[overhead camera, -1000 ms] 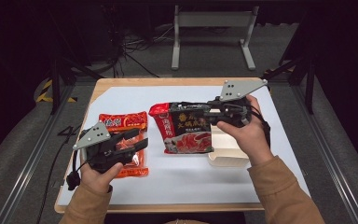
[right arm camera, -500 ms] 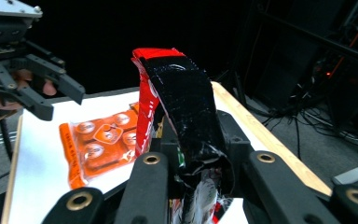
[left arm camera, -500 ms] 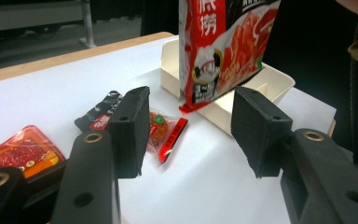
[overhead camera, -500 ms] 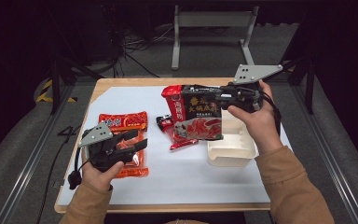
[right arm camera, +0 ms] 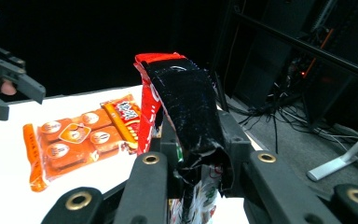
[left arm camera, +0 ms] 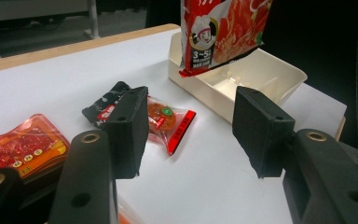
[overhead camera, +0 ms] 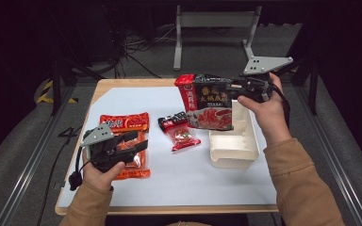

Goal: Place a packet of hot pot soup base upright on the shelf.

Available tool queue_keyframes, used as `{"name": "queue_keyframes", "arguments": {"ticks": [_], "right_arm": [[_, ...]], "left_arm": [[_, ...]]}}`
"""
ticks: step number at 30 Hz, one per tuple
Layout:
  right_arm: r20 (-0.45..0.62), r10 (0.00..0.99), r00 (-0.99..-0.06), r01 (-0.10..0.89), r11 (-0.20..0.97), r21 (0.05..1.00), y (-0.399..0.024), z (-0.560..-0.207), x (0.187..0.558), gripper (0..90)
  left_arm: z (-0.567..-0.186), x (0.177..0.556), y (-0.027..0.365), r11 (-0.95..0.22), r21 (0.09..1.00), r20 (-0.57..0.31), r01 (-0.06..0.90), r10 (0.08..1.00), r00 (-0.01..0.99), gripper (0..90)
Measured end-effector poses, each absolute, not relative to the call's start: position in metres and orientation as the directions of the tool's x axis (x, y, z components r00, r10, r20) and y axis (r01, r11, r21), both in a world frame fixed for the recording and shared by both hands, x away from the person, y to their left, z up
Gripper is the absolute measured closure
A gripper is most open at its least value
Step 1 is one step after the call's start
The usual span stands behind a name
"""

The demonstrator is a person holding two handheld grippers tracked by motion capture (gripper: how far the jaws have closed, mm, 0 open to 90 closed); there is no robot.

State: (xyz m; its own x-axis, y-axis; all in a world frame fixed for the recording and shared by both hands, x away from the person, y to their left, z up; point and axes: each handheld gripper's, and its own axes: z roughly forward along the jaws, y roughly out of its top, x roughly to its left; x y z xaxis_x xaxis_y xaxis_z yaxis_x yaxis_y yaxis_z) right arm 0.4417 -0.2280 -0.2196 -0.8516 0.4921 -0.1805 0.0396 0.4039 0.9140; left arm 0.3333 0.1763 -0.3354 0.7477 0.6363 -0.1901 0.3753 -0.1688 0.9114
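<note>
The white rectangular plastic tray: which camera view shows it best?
The high view shows the white rectangular plastic tray best: its whole outline lies on the table, partly covered by the lifted pouch. The left gripper view shows it closer, between the jaws' line of sight.

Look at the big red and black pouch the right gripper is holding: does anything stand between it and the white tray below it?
Nothing visible does. The right gripper holds the big pouch in the air, its lower edge hanging over the near end of the white tray, which looks empty. The small sachet lies on the table beside the tray.

Dark lab: metal rails (overhead camera: 28, 155), floor cables (overhead camera: 136, 44)
</note>
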Motion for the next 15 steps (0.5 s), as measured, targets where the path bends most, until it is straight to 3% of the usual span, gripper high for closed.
{"name": "queue_keyframes", "arguments": {"ticks": [15], "right_arm": [[-0.204,0.558,-0.805,0.039,0.393,0.919,-0.25,-0.223,0.46,74.7]], "left_arm": [[-0.337,0.334,0.174,-0.186,0.91,-0.173,0.37,0.641,0.748,42.4]]}}
